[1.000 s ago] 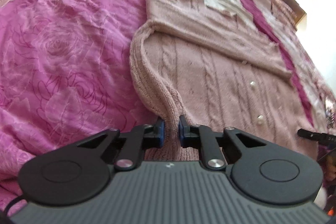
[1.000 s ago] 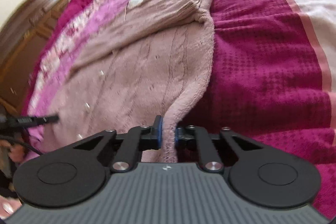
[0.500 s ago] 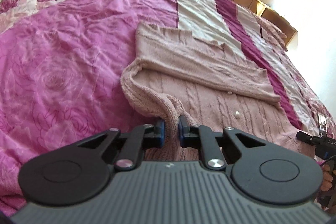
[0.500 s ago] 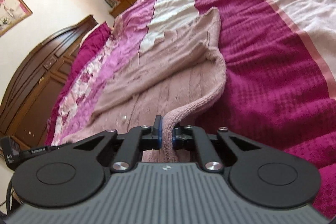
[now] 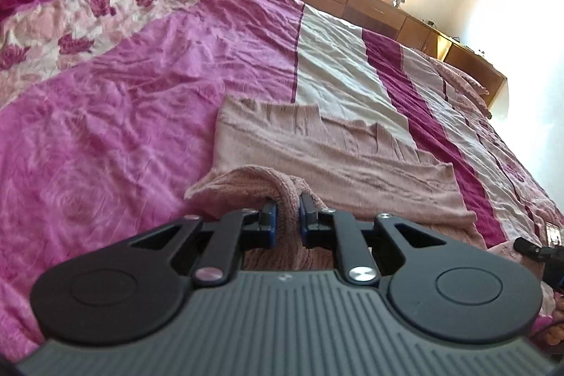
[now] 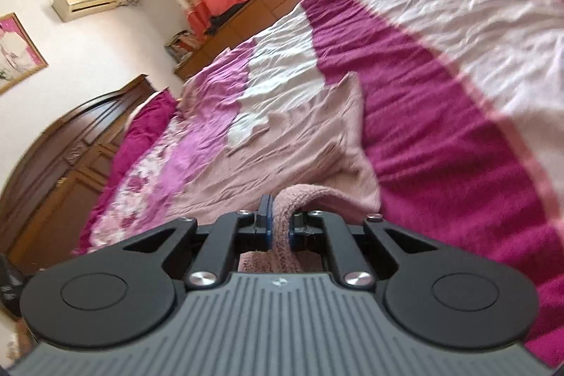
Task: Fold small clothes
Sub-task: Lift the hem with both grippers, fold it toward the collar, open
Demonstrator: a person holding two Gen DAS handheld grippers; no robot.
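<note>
Wooden cabinets and a curtained window border the wide bed (image 5: 123, 115), whose pink, magenta and cream quilt carries a dusty-pink cable-knit cardigan (image 5: 338, 157). Left hand-held gripper (image 5: 287, 217) is clamped on the cardigan's near left edge, lifting it off the quilt. Right hand-held gripper (image 6: 279, 228) is pinched on the near right edge (image 6: 282, 235), likewise raised. Beyond both, the garment's far part lies flat, its far hem ragged against cream cloth. Open quilt stretches left, right and beyond.
</note>
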